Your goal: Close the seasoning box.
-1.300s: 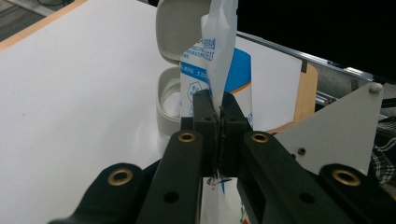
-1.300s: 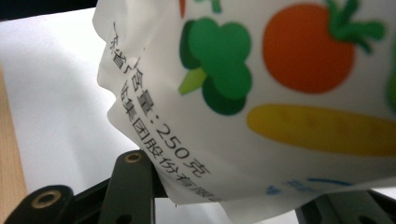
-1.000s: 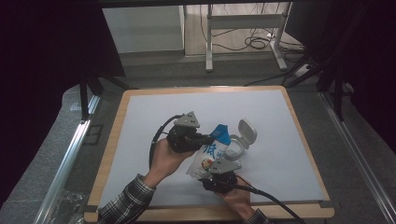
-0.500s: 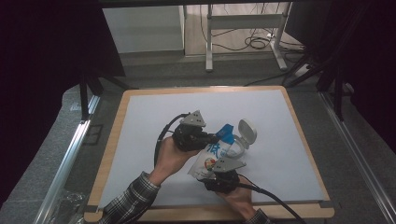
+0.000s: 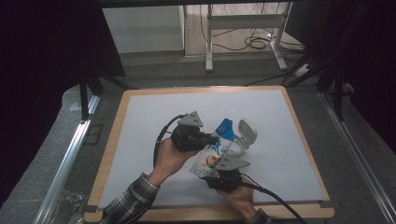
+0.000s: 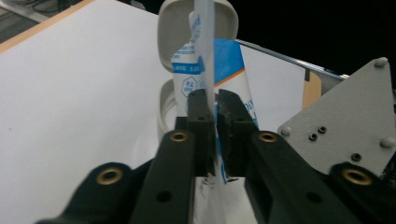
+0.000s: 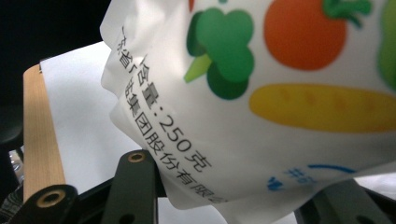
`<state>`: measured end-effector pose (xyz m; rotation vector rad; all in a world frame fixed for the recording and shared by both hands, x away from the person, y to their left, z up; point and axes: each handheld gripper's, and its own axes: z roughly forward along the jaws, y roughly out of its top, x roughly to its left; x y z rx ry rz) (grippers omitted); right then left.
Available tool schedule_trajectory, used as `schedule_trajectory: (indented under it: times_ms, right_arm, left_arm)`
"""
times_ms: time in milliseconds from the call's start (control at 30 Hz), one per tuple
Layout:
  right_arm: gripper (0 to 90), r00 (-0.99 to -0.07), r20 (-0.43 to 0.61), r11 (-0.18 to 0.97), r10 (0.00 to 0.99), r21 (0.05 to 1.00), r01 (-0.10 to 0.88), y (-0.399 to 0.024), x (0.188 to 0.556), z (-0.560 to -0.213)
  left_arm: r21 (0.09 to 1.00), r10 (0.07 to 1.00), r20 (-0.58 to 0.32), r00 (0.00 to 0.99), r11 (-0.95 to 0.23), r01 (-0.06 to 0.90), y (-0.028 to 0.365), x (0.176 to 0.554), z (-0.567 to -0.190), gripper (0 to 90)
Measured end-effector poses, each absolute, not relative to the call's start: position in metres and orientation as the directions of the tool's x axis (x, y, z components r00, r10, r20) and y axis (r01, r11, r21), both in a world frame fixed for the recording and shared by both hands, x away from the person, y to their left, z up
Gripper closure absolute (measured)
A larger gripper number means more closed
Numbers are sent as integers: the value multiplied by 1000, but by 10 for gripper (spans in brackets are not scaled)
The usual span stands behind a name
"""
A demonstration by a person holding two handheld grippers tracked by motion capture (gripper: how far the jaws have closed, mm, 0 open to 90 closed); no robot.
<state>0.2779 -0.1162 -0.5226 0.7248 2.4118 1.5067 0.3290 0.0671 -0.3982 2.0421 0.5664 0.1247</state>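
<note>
The bag, a white pouch with a blue top and printed vegetables, is held above the surface, near the front middle of the white mat. It is the landmark for all positions below.

The left gripper sits just left of the bag's upper part. In the left gripper view, its jaws are pressed together on a thin upright edge of the bag, pinching the film between the pads. The grey three-cornered plate of the right gripper shows to the right of the jaws in that view.

The right gripper sits at the bag's lower end, on the side nearest the person. In the right gripper view, the bag lies between the two black jaws, which stand partly spread around its full width; the bag's lower part bulges down between them and rests against the left jaw. The right jaw's contact is mostly hidden behind the pouch.

A round white container with its hinged lid open lies on the surface just right of the bag, behind its blue top.
</note>
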Motion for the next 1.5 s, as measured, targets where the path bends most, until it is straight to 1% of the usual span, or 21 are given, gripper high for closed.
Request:
schedule_trajectory:
  times_ms: [133,233,500,1033,1500]
  right_arm:
    - [564,-863,98,355,496,884,305,-115,278,-523]
    - [564,-869,127,353,478,878,323,-115,279,-523]
    - [567,-873,118,355,473,882,311,-116,279,-522]
    - [575,-886,158,357,437,873,332,-111,281,-519]
    - [583,-890,163,349,426,878,328,-109,281,-516]
  left_arm:
    - [840,447,-140,884,-419,345,65,329,-399,886]
    - [832,448,-109,887,-447,329,59,328,-397,888]
    - [826,442,-96,892,-465,319,49,330,-394,889]
    - [821,451,-91,888,-470,323,45,332,-395,887]
    - [820,457,-93,885,-469,328,41,335,-395,890]
